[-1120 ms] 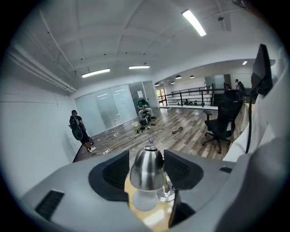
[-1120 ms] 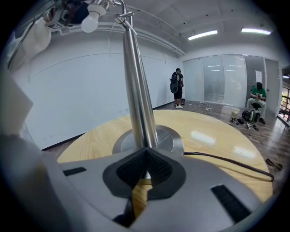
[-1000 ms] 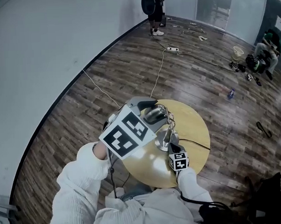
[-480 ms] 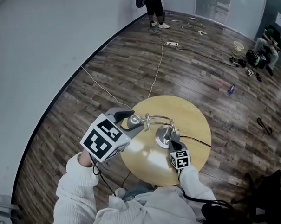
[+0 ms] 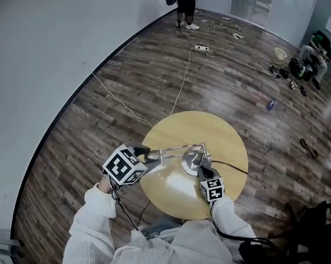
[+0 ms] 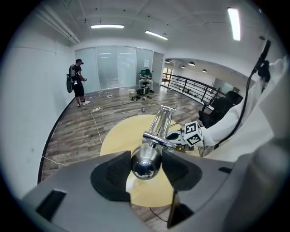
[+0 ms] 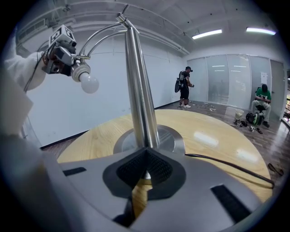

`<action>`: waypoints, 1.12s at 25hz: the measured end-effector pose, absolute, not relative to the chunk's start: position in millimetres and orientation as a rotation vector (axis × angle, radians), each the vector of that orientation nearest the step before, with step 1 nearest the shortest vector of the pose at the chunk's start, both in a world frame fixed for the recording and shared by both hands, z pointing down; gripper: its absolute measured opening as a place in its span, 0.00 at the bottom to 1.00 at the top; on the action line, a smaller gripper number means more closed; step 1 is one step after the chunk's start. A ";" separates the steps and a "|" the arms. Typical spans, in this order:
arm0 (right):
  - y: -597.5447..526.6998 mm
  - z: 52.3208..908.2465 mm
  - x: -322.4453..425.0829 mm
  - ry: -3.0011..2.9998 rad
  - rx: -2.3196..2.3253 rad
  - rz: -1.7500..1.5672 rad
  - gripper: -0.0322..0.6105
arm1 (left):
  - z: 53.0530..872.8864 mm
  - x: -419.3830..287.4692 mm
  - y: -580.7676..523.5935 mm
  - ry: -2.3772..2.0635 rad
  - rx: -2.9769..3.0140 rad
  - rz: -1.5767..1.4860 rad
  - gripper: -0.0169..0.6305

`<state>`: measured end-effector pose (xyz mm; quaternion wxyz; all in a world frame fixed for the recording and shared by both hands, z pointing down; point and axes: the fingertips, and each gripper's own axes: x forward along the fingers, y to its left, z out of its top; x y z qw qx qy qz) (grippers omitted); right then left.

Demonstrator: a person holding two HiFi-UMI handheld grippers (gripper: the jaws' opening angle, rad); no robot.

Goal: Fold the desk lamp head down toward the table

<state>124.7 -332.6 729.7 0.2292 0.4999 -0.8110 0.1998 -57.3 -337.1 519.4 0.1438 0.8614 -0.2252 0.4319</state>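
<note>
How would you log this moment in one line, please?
left gripper: shut on lamp head | right gripper: shut on lamp pole | lamp base: on table

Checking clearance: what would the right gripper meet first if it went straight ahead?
The lamp pole, which stands directly at the closed fingers of the right gripper and apparently touches them.
</note>
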 end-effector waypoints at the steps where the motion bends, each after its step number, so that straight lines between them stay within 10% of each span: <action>1: -332.7 730.1 124.6 -2.233 1.374 0.548 0.07 | 527.0 -56.8 -337.4 -0.631 2.497 1.229 0.35; 28: -336.8 732.5 120.9 -2.224 1.348 0.501 0.07 | 654.4 -0.7 -348.0 -0.585 2.631 1.092 0.37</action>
